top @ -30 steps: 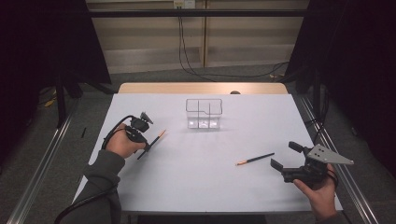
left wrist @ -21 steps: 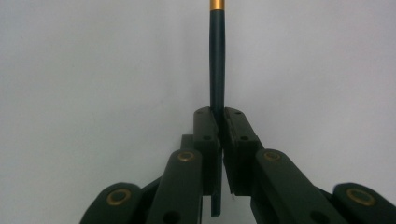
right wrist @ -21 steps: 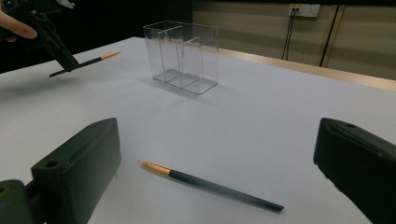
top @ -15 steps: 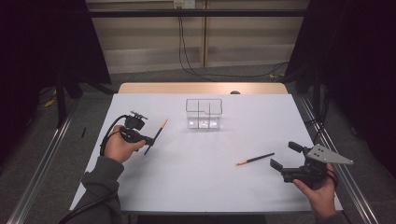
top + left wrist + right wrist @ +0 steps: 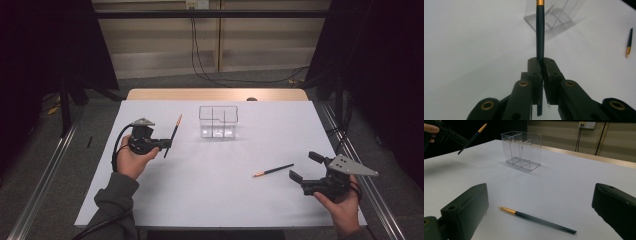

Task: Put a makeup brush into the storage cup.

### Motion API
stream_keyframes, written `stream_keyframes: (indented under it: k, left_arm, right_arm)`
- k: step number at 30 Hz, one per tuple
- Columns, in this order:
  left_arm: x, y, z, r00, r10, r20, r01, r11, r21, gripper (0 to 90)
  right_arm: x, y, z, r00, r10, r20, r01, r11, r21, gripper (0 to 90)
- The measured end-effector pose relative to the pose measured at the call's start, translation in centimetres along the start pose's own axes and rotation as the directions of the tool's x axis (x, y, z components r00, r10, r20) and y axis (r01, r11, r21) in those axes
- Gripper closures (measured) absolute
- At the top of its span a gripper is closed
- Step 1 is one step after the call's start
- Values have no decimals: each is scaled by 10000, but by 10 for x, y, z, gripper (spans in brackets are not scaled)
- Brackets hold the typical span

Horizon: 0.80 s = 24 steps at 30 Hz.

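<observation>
Clear plastic holder (image 5: 218,121), three compartments, open top, stands ahead of the left hand-held gripper (image 5: 166,145) on the white bench (image 5: 200,190). Left hand-held gripper clamped tight on a dark pencil (image 5: 540,35) with a gold band, gripped low on the shaft; most of its length juts beyond the jaws. To drop it well: bring it over one compartment, tip it near upright, lower the end inside the walls before letting go. Right hand-held gripper (image 5: 302,166) wide open, holding nothing; a second pencil (image 5: 537,220) lies flat just ahead of it, slim, smooth, prone to roll.
</observation>
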<state>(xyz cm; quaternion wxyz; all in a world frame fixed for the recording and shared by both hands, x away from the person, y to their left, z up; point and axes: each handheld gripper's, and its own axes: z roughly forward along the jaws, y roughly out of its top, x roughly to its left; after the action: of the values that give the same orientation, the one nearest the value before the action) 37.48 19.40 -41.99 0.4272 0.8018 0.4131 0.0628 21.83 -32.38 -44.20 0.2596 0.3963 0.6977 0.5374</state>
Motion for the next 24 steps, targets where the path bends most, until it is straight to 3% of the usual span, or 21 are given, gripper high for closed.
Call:
stream_keyframes:
  k: [5,12,24]
  left_arm:
    - [-8,-2,1,9998,140,159,-128,9974,-711,846]
    - [-17,-5,5,9988,291,399,-228,9883,-1507,847]
    - [-26,-7,9,9954,373,877,-154,9711,-2380,847]
  right_arm:
    - [-1,0,1,10000,-41,68,40,10000,53,0]
    - [1,0,2,10000,36,-15,-36,9999,116,0]
    - [5,5,8,9999,43,-157,-39,9997,243,0]
